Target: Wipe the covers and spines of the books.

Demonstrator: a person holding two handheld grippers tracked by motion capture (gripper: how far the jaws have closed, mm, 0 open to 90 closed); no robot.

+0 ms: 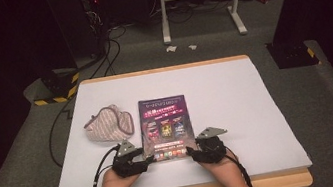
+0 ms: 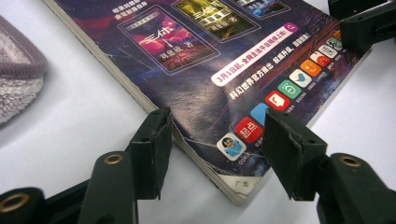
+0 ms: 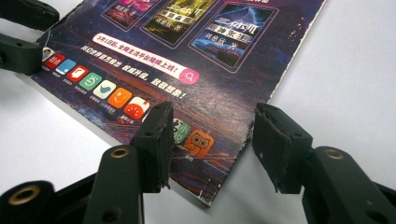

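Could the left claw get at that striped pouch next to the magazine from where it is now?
Probably yes: the striped pouch lies just beyond the left claw on bare white table, nothing between. The claw's jaws straddle the magazine corner, open.

The right gripper (image 3: pixel 210 140) hung over the near corner of a dark-covered magazine (image 3: pixel 187 51) that lay flat on a white table (image 3: pixel 355 70), its jaws apart, one over the cover by an owl icon (image 3: pixel 198 142) and the other past the magazine's edge. No pad pressed on the cover. Farther off, to the upper left of the jaws, the left gripper (image 3: pixel 18 42) sat at the magazine's other near corner.
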